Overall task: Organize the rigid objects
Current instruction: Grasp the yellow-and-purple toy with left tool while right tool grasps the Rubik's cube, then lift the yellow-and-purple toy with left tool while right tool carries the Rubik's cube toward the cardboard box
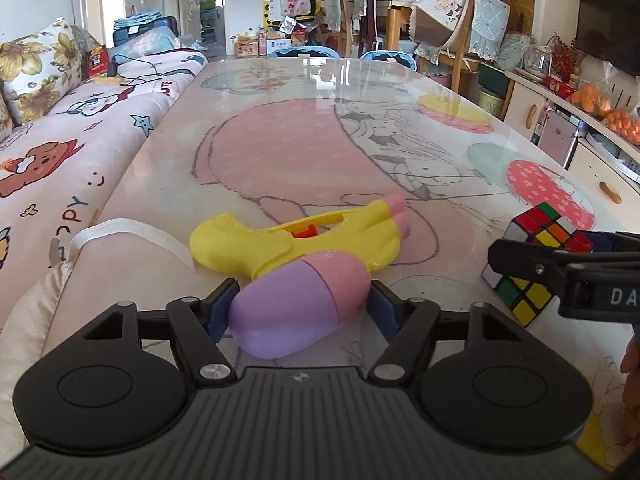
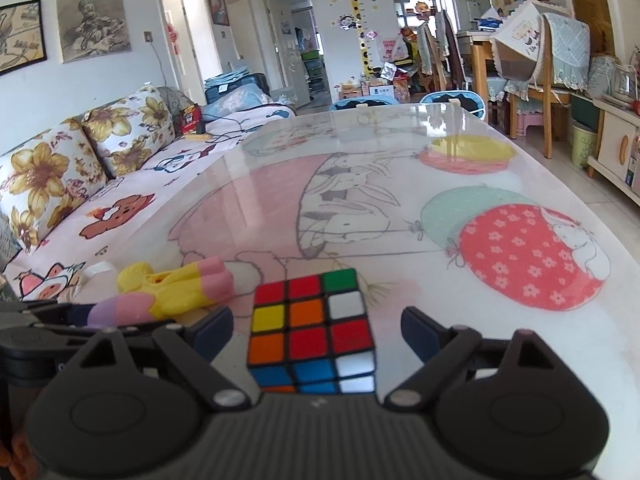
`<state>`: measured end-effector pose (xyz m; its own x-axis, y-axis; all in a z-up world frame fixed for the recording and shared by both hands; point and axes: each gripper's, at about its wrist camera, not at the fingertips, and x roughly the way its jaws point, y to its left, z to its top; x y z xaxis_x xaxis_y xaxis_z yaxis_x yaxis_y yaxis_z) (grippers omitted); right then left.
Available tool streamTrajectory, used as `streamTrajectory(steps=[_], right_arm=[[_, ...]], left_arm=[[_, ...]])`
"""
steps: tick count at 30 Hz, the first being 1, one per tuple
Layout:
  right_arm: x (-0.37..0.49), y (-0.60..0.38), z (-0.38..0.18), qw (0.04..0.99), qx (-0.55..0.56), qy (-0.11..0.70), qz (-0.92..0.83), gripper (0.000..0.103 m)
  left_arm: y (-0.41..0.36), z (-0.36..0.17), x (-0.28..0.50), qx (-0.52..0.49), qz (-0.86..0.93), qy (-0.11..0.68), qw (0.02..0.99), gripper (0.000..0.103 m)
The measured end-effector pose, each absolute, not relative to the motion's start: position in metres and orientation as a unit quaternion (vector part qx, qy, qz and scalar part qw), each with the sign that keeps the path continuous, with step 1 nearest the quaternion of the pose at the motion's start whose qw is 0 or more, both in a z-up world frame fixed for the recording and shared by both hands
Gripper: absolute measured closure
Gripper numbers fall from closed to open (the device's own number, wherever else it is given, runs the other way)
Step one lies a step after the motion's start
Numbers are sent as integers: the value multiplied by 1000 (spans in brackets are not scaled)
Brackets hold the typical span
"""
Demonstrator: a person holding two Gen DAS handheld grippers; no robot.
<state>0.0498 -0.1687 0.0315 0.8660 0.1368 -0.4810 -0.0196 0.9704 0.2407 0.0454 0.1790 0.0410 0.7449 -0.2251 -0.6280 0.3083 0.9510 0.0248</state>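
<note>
1. Toy water gun (image 1: 296, 264) lies on the desk (image 1: 320, 128), its purple-pink tank between the left tongs (image 1: 302, 300) — pads just at its sides, whether pressing I cannot tell.
2. Puzzle cube (image 2: 310, 328) rests on the desk between the spread right tongs (image 2: 318, 328), untouched.
3. Squeeze the rounded tank squarely — it may slip.

Two handheld grippers, matte black plastic: the left gripper (image 1: 300, 304) and right gripper (image 2: 318, 330) each carry dark blue finger pads (image 2: 416, 326), silver pivot screws, round side discs and a ribbed grey centre plate; white lettering marks one.
</note>
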Motion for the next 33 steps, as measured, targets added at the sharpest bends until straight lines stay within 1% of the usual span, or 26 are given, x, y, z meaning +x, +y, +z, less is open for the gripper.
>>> streamTrajectory(steps=[1, 2, 3, 5, 7, 9, 11, 14, 16, 17, 18, 19, 20, 22, 24, 28, 30, 33], right_arm=[[50, -171, 31, 959, 115, 256, 39, 11], [50, -173, 31, 959, 118, 256, 38, 12], [50, -174, 32, 958, 121, 256, 38, 13], [50, -176, 32, 958, 122, 256, 39, 15], [49, -176, 32, 959, 117, 256, 41, 17], [48, -174, 33, 959, 109, 256, 44, 23], [48, -173, 33, 959, 107, 257, 48, 26], [48, -172, 33, 960, 101, 256, 47, 26], [48, -173, 33, 960, 101, 255, 47, 26], [47, -173, 33, 960, 101, 255, 46, 26], [48, -174, 33, 960, 102, 255, 45, 26], [48, -174, 33, 960, 103, 255, 44, 26], [48, -174, 33, 960, 104, 255, 44, 25], [48, -175, 32, 960, 108, 255, 43, 22], [49, -177, 32, 959, 114, 256, 41, 17], [51, -179, 30, 957, 122, 259, 41, 13], [51, -179, 30, 958, 119, 258, 34, 7], [54, -183, 28, 955, 121, 271, 13, 8]], left_arm=[[177, 41, 43, 66, -144, 325, 932, 25], [176, 41, 40, 70, -147, 322, 933, 33], [174, 41, 37, 73, -150, 320, 933, 46], [172, 42, 33, 72, -153, 320, 932, 56], [171, 42, 29, 67, -152, 322, 932, 59], [172, 41, 19, 65, -157, 320, 932, 60], [174, 40, 8, 62, -168, 320, 930, 61], [175, 41, -11, 67, -186, 324, 925, 62], [177, 43, -19, 71, -195, 331, 921, 57], [179, 46, -21, 76, -195, 331, 920, 47], [182, 49, -22, 83, -192, 327, 922, 26], [184, 55, -23, 90, -186, 315, 926, 15], [186, 60, -24, 98, -183, 300, 931, 0], [187, 70, -23, 117, -179, 275, 938, 0], [181, 73, -13, 138, -180, 272, 935, 0], [167, 71, 17, 149, -184, 303, 923, 0], [160, 69, 31, 156, -188, 319, 916, 0], [160, 64, 45, 154, -192, 344, 906, 0]])
